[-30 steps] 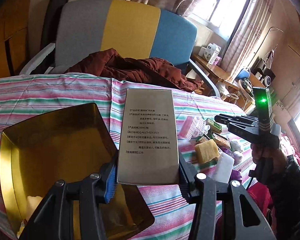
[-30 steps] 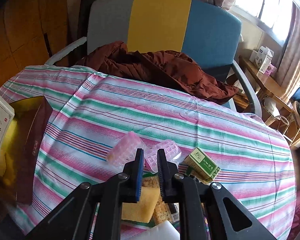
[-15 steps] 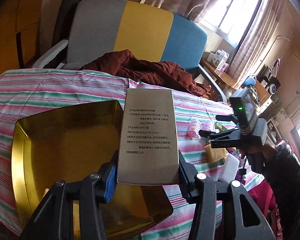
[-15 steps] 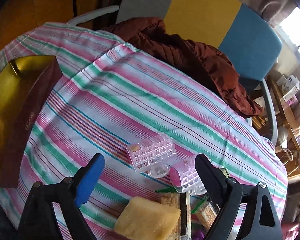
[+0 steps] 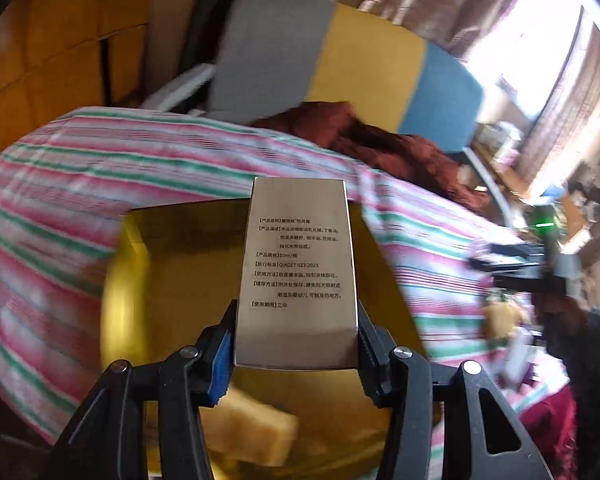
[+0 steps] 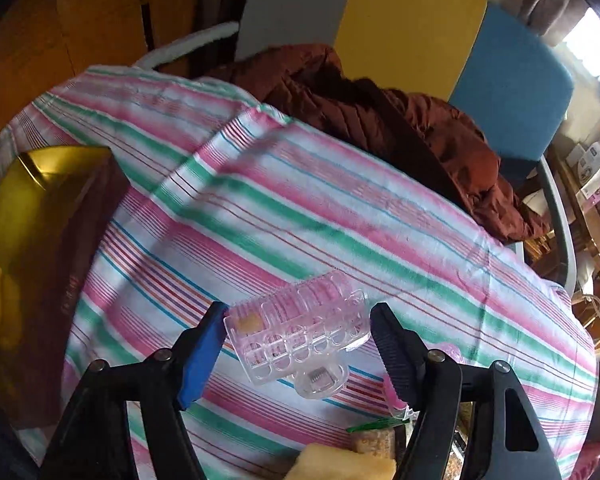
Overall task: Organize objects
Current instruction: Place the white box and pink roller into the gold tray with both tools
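Left gripper (image 5: 296,354) clamps the silver box (image 5: 297,264) upright between its pads, right over the gold tray (image 5: 128,280). A yellow sponge (image 5: 256,428) lies in the tray's near end. To the tray's right, the right gripper (image 6: 296,344) stands spread wide around the clear pink case (image 6: 300,334) on the striped cloth (image 6: 300,208); whether its pads touch it, I can't tell. Beyond the tray, across the cloth, a maroon jacket (image 6: 380,120) slumps on the grey, yellow and blue chair (image 6: 408,24).

Right wrist view: tray (image 6: 52,184) at 9 o'clock on worktop (image 6: 300,216); clear case (image 6: 300,336) centre; jacket (image 6: 380,120) at 12; sponge (image 6: 340,466) at 6.
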